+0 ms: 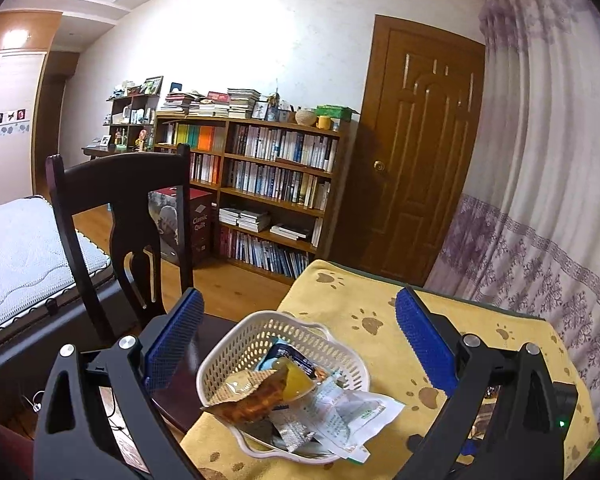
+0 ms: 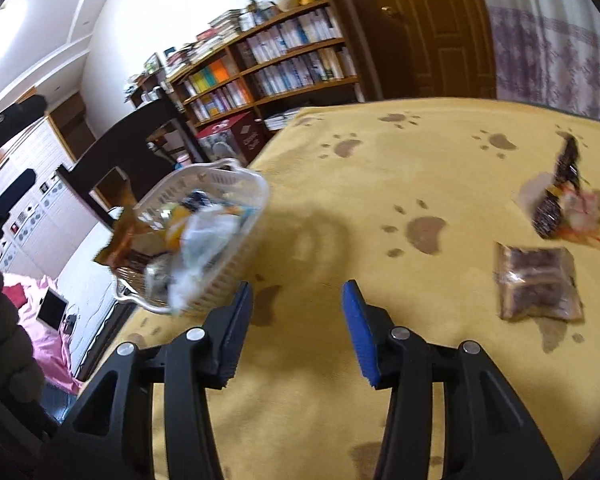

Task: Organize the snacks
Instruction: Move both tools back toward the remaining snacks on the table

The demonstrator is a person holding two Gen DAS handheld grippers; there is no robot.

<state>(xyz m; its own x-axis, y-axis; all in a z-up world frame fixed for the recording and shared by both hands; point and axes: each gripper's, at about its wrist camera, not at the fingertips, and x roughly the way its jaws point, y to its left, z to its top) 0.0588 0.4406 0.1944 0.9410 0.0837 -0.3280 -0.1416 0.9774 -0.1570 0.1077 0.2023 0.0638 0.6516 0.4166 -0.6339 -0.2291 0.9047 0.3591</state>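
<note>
Left wrist view: left gripper point(image 1: 296, 340) poised above white basket point(image 1: 224, 350), jaws wide apart, nothing between them. Basket near the edge of the yellow paw-print cloth point(image 1: 356, 304), already heaped with wrappers, handy for dropping in more. Right gripper point(image 2: 296, 332) low over bare cloth, jaws apart, empty. Brown packet point(image 2: 538, 284) and dark packet point(image 2: 556, 196) well apart from basket, likely next to collect.

My right gripper point(image 2: 298, 308) hangs open and empty above the yellow cloth point(image 2: 380, 184). The basket point(image 2: 236, 256) of snacks sits just left of my fingers; a brown packet point(image 2: 538, 284) and two wrappers point(image 2: 564, 208) lie right
</note>
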